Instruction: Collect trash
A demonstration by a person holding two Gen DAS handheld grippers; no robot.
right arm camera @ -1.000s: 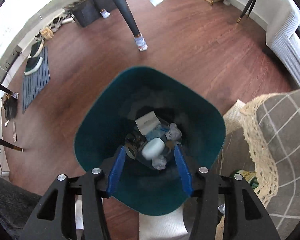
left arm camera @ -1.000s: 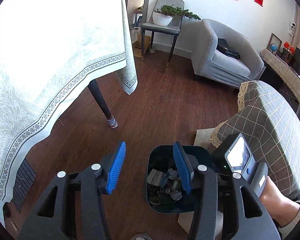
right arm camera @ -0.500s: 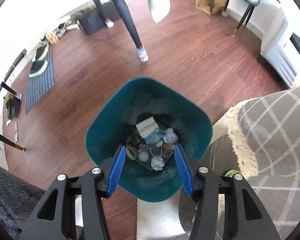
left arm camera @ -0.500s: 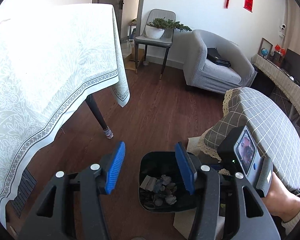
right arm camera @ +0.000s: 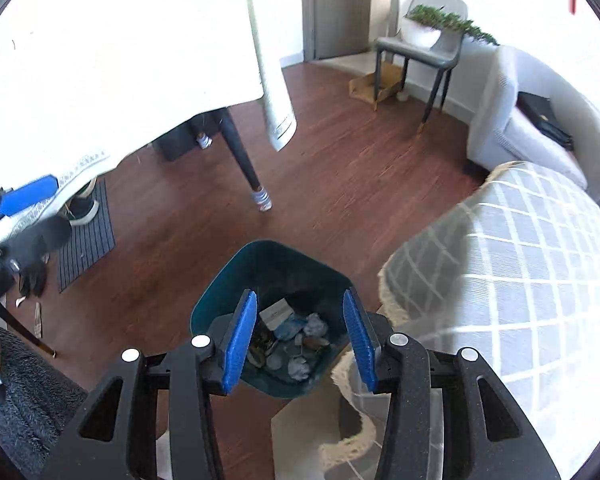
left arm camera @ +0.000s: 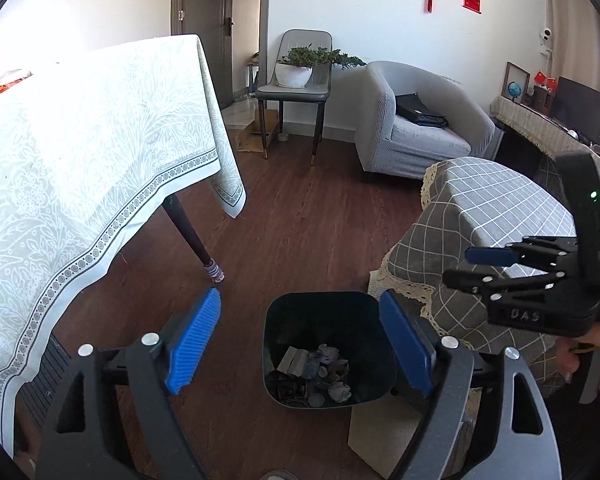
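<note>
The right tongs (right arm camera: pixel 300 338) hang spread and empty above the teal bin (right arm camera: pixel 216 292) of crumpled trash (right arm camera: pixel 296 340) on the wood floor (right arm camera: pixel 340 192), with a checked cover (right arm camera: pixel 520 264) at three o'clock, a bench leg (right arm camera: pixel 244 160) at twelve, and the left tongs (right arm camera: pixel 24 196) at nine.

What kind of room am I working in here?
Most likely a home living and dining room: a grey armchair, a table under a patterned tablecloth, a TV on a sideboard, and a trash bin on wood flooring.
</note>
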